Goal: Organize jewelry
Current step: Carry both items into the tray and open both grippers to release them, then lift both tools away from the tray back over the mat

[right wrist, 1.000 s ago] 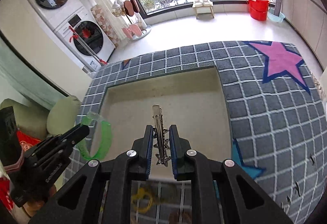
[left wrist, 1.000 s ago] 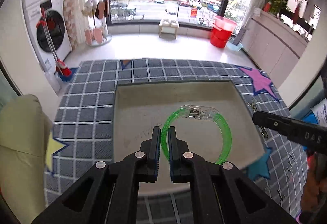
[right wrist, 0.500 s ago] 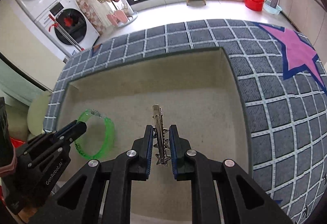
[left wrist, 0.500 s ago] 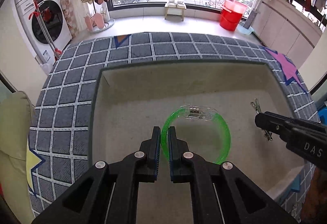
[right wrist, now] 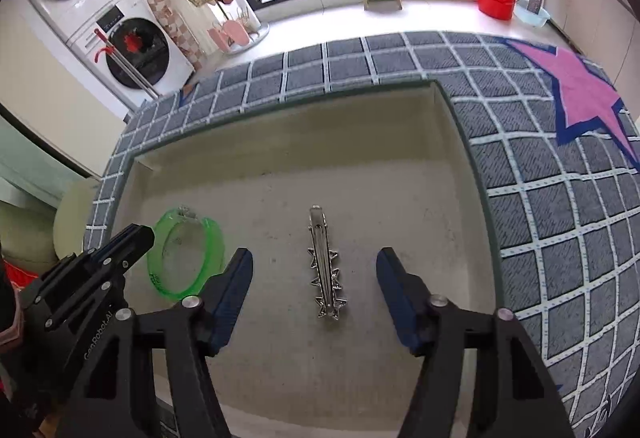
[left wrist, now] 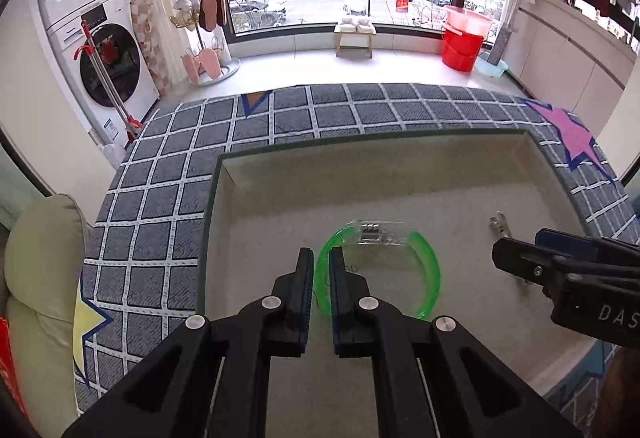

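The left gripper point(left wrist: 320, 270) is clamped on the near-left arc of a green bracelet point(left wrist: 430, 270), its pads pressing the band from both sides. The bracelet, with a clear clasp section on its far side, sits low over the floor of a shallow beige tray point(left wrist: 400, 166) in its left half; whether it touches the floor cannot be told.

The right gripper point(right wrist: 314, 278) has its jaws opening — the blue pads stand well apart, touching nothing. Between them, free of both, a silver hair clip point(right wrist: 324, 262) edged with small stars lies flat on the tray floor, lengthwise toward the far wall, in the right half of the tray.

The tray rests on a grey checked mat point(right wrist: 560, 230) with a pink star point(right wrist: 584, 98) beyond its far right corner.
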`<state>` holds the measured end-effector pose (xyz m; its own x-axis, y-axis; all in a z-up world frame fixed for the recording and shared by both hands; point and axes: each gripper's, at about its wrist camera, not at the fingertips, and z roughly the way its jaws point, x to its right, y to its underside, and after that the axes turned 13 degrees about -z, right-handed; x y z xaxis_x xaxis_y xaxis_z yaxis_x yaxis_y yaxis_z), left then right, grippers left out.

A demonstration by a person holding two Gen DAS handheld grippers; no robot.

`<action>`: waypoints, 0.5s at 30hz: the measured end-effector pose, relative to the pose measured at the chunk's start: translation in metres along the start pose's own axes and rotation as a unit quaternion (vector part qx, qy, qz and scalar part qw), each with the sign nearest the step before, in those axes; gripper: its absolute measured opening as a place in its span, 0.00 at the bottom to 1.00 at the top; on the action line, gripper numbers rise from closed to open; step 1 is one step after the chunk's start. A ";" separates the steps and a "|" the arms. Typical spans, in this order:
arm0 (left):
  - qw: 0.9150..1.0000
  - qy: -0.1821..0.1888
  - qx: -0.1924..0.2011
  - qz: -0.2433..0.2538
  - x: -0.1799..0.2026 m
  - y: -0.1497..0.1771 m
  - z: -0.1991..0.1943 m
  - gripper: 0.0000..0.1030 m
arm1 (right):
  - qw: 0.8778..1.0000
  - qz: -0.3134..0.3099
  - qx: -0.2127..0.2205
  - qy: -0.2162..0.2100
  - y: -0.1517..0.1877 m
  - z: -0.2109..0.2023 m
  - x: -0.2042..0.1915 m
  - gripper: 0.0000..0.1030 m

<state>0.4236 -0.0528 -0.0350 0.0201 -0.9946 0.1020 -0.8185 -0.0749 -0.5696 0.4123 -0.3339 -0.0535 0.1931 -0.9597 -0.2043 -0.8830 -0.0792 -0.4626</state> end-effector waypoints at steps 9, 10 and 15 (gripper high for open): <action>0.999 0.026 0.020 -0.024 -0.013 0.001 -0.039 0.21 | 0.999 0.025 0.047 -0.010 0.007 -0.048 0.003 0.66; 0.999 0.029 0.024 -0.027 -0.015 0.003 -0.045 0.21 | 0.998 0.026 0.050 -0.013 0.010 -0.053 0.003 0.67; 0.997 0.049 0.039 -0.043 -0.027 0.016 -0.078 0.21 | 0.997 0.034 0.068 -0.022 0.026 -0.079 -0.002 0.77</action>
<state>0.3650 -0.0218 0.0165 0.0289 -0.9726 0.2307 -0.7693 -0.1691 -0.6161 0.3554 -0.3552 0.0034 0.1559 -0.9488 -0.2749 -0.8295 0.0254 -0.5579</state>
